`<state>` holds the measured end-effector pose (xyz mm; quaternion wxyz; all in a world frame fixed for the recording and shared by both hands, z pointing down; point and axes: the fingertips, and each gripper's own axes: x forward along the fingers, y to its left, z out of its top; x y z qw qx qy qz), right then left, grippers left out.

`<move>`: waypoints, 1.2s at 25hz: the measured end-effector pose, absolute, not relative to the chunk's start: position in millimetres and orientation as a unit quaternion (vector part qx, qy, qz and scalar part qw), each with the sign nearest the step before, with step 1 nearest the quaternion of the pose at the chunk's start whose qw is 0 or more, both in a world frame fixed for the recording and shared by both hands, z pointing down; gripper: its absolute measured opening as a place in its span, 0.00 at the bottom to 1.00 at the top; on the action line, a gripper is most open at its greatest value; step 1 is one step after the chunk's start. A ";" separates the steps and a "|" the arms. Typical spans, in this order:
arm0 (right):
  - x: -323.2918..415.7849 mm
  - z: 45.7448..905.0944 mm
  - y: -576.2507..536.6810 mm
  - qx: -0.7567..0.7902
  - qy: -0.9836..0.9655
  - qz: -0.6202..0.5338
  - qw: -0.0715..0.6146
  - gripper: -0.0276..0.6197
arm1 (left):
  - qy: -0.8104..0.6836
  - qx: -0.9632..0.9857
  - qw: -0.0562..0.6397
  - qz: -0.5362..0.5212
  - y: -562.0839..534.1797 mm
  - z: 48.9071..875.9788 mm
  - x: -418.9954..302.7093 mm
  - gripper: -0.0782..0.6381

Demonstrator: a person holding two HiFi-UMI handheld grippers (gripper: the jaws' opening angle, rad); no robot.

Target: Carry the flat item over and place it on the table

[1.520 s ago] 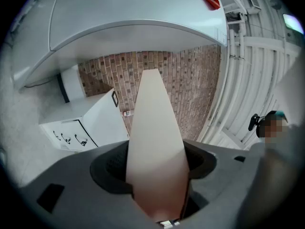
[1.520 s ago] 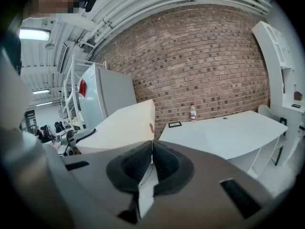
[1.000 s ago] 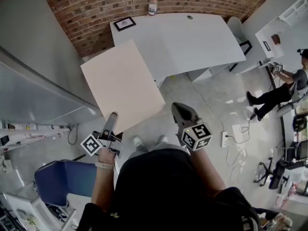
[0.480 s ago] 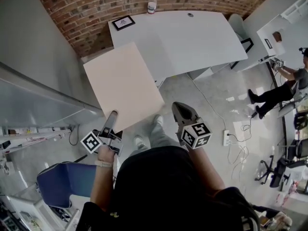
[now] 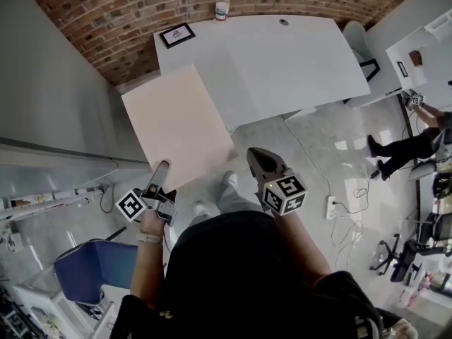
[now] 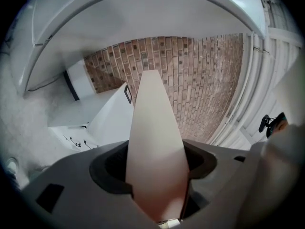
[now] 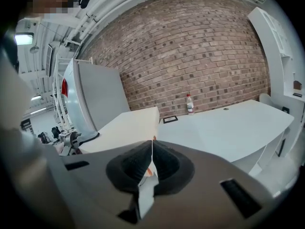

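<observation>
The flat item is a large beige board (image 5: 180,122), held level in front of me, its far corner overlapping the near left edge of the white table (image 5: 296,55). My left gripper (image 5: 161,171) is shut on the board's near edge; in the left gripper view the board (image 6: 155,142) runs out between the jaws of the left gripper (image 6: 157,175). My right gripper (image 5: 256,159) is shut, with its tips just beside the board's near right corner and nothing visibly held. In the right gripper view, the board (image 7: 124,125) lies left of the right gripper's (image 7: 151,149) closed jaws.
On the table's far edge stand a bottle (image 5: 222,6) and a small framed picture (image 5: 176,34). A brick wall is behind it, and a grey partition (image 5: 49,119) is on the left. A blue chair (image 5: 92,270) is behind my left side. Cables (image 5: 332,203) lie on the floor, and a seated person (image 5: 402,143) is at the right.
My feet have stepped forward and the table has come slightly nearer. The board stays in the left gripper's hold, and both grippers keep their pose.
</observation>
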<state>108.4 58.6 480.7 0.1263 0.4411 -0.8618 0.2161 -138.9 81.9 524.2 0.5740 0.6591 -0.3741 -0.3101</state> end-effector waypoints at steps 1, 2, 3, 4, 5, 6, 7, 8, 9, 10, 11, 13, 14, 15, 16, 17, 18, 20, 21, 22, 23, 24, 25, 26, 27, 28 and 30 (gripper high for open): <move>110.0 482.7 51.3 0.437 -0.863 0.218 0.127 0.06 | -0.378 0.656 0.577 -0.306 74.8 527.2 -136.4 0.51; 111.5 484.7 44.1 0.433 -0.864 0.221 0.128 0.06 | -0.383 0.654 0.579 -0.301 68.2 530.5 -134.1 0.51; 112.9 486.6 37.1 0.429 -0.866 0.223 0.129 0.06 | -0.388 0.652 0.580 -0.295 61.8 533.9 -131.8 0.51; 114.8 488.3 29.9 0.424 -0.867 0.226 0.131 0.06 | -0.392 0.651 0.581 -0.291 55.2 536.7 -128.9 0.51; 117.2 489.9 22.9 0.420 -0.869 0.228 0.132 0.06 | -0.396 0.649 0.582 -0.287 48.5 538.9 -125.3 0.51; 120.3 491.4 16.3 0.415 -0.870 0.230 0.133 0.06 | -0.400 0.648 0.582 -0.283 42.0 541.1 -121.4 0.51; 123.6 493.0 10.3 0.410 -0.872 0.231 0.133 0.06 | -0.406 0.648 0.581 -0.278 35.9 543.6 -117.7 0.51; 127.0 495.0 4.9 0.405 -0.874 0.233 0.134 0.06 | -0.412 0.647 0.580 -0.274 30.1 546.4 -114.3 0.51; 130.1 497.4 0.1 0.400 -0.876 0.235 0.135 0.06 | -0.418 0.645 0.580 -0.271 24.5 549.2 -111.2 0.51; 132.8 500.3 -4.6 0.395 -0.877 0.236 0.137 0.06 | -0.424 0.641 0.581 -0.270 19.1 552.1 -108.4 0.51; 135.0 503.4 -9.0 0.389 -0.879 0.238 0.138 0.06 | -0.429 0.636 0.583 -0.269 14.0 555.0 -105.8 0.51; 138.0 509.9 -17.3 0.377 -0.883 0.241 0.142 0.06 | -0.438 0.627 0.586 -0.268 5.3 560.6 -101.9 0.51; 138.9 513.2 -21.3 0.372 -0.884 0.242 0.144 0.06 | -0.442 0.624 0.586 -0.267 1.4 562.6 -100.5 0.51; 139.6 516.5 -25.0 0.367 -0.886 0.244 0.146 0.06 | -0.446 0.623 0.586 -0.265 -2.1 564.2 -99.2 0.51; 140.2 519.9 -28.4 0.364 -0.886 0.245 0.148 0.06 | -0.449 0.622 0.585 -0.262 -5.5 566.1 -98.3 0.51; 140.8 523.2 -31.6 0.361 -0.886 0.247 0.150 0.06 | -0.451 0.622 0.585 -0.260 -9.0 568.4 -97.6 0.51; 141.1 526.2 -34.5 0.360 -0.886 0.250 0.152 0.06 | -0.451 0.621 0.586 -0.258 -12.5 570.6 -96.7 0.51; 140.8 531.3 -39.6 0.358 -0.885 0.256 0.155 0.06 | -0.448 0.623 0.589 -0.254 -19.5 574.9 -94.2 0.51; 140.3 533.1 -42.0 0.357 -0.884 0.258 0.156 0.06 | -0.447 0.625 0.590 -0.248 -22.9 577.6 -93.2 0.51; 139.7 534.5 -44.2 0.357 -0.883 0.260 0.157 0.06 | -0.447 0.627 0.591 -0.242 -26.2 580.8 -92.4 0.51; 139.2 535.9 -45.9 0.358 -0.882 0.262 0.158 0.06 | -0.446 0.627 0.593 -0.235 -29.1 584.6 -91.9 0.51; 138.8 537.5 -47.2 0.359 -0.881 0.264 0.160 0.06 | -0.445 0.628 0.596 -0.229 -32.1 588.8 -91.4 0.51; 138.4 539.6 -48.8 0.361 -0.879 0.266 0.162 0.06 | -0.443 0.629 0.599 -0.224 -35.6 593.0 -91.0 0.51; 138.1 542.2 -51.0 0.363 -0.877 0.268 0.164 0.06 | -0.439 0.629 0.602 -0.222 -39.8 596.9 -90.6 0.51; 137.6 545.2 -53.4 0.366 -0.875 0.270 0.167 0.06 | -0.434 0.629 0.606 -0.221 -44.3 600.6 -90.2 0.51; 136.9 548.3 -55.9 0.370 -0.872 0.271 0.170 0.06 | -0.429 0.627 0.611 -0.221 -48.6 604.4 -90.3 0.51; 134.4 554.0 -60.5 0.377 -0.867 0.275 0.175 0.06 | -0.422 0.625 0.620 -0.218 -55.9 613.7 -92.4 0.51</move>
